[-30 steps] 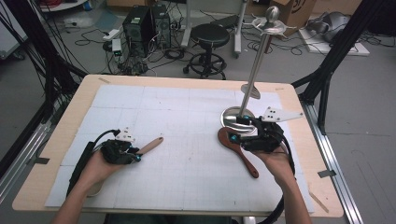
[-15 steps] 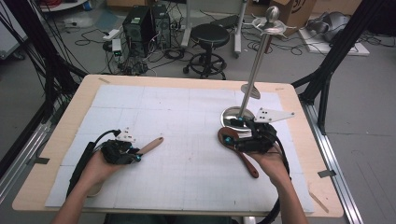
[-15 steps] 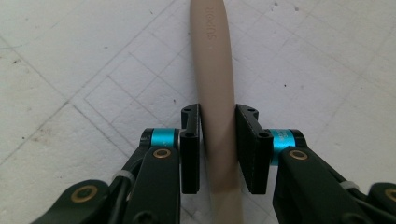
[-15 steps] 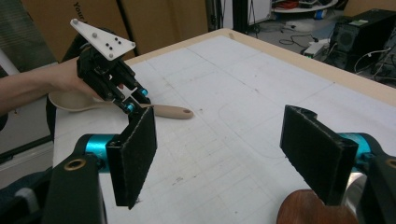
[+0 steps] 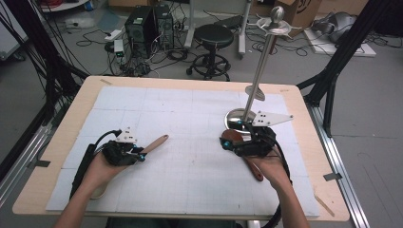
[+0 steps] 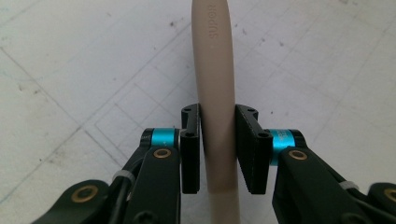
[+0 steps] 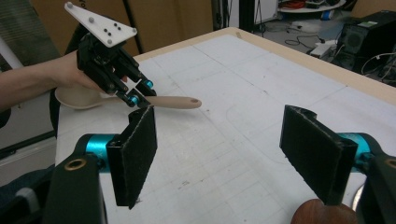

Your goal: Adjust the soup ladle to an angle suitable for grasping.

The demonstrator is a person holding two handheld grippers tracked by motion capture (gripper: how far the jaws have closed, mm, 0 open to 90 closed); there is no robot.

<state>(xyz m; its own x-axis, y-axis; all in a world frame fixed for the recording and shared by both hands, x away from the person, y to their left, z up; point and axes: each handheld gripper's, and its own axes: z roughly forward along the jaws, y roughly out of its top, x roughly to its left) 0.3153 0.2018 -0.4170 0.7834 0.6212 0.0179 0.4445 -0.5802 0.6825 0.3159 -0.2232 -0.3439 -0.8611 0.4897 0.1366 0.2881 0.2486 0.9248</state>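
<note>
The beige ladle (image 6: 214,88) lies on the white gridded mat (image 5: 190,123) at the left side of the desk (image 5: 306,118), its handle pointing toward the middle and its bowl tucked under the person's left hand (image 5: 97,168). The left gripper (image 5: 135,153) is clamped on that handle. Its own view shows both black pads pressed against the beige shaft, with raised lettering on the handle farther up. Its jaws have just been closing a little on the handle.

Over on the right, the right gripper (image 5: 227,142) has its jaws standing well apart with nothing between them. It hovers just beside a dark wooden spoon (image 5: 252,167) whose handle runs back under the right hand (image 5: 271,167). Right behind it stands a tall metal utensil stand (image 5: 259,71) on a round, shiny base.

The mat is scuffed and speckled, something the left gripper view makes plain. The right gripper view looks across the desk to the left gripper (image 7: 135,99) and the ladle's (image 7: 173,101) bowl beside the forearm. Beyond the desk, the high view takes in a grey floor, a black stool (image 5: 214,35), computer towers (image 5: 149,23) and loose cables.
</note>
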